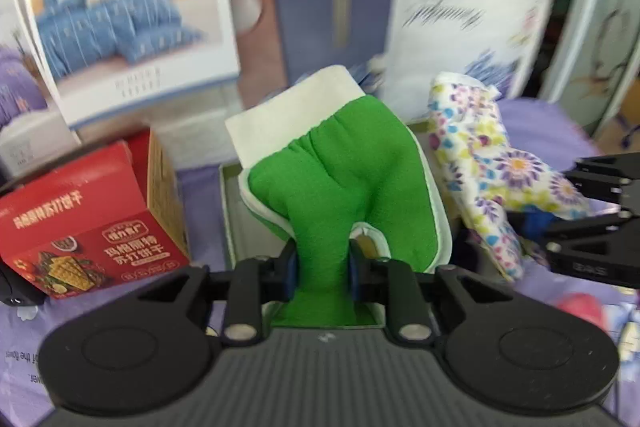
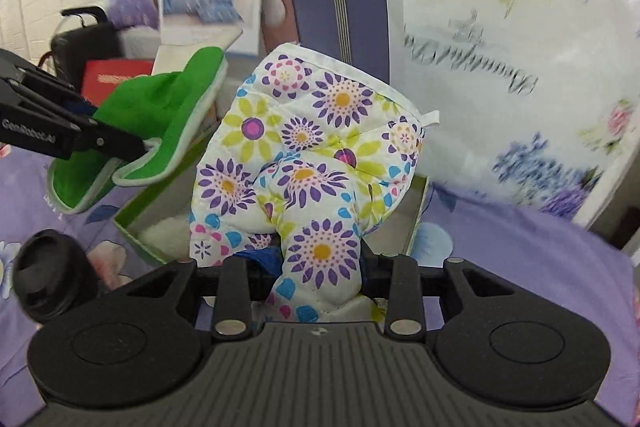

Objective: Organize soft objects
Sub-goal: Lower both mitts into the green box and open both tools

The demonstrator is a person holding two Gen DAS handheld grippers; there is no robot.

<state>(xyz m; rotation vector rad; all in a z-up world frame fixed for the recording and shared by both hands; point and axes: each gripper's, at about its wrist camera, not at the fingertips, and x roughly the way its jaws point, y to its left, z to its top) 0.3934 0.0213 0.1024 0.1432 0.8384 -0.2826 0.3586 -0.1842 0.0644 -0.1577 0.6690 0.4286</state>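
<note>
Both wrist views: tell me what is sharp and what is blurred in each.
Left wrist view: the left tongs and the green mitt they pinch are fairly sharp; the red cracker box reads clearly, while the bedding posters behind smear with motion blur. Right wrist view: the right tongs and the floral mitt are crisp; the flowered backdrop streaks, and fisheye bends the edges.

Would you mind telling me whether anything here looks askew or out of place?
Nothing is spilled or damaged. Both mitts hang crumpled in the air, not lying flat: the green mitt is pinched in the left tool, the floral mitt in the right tool, both over the open box.
</note>
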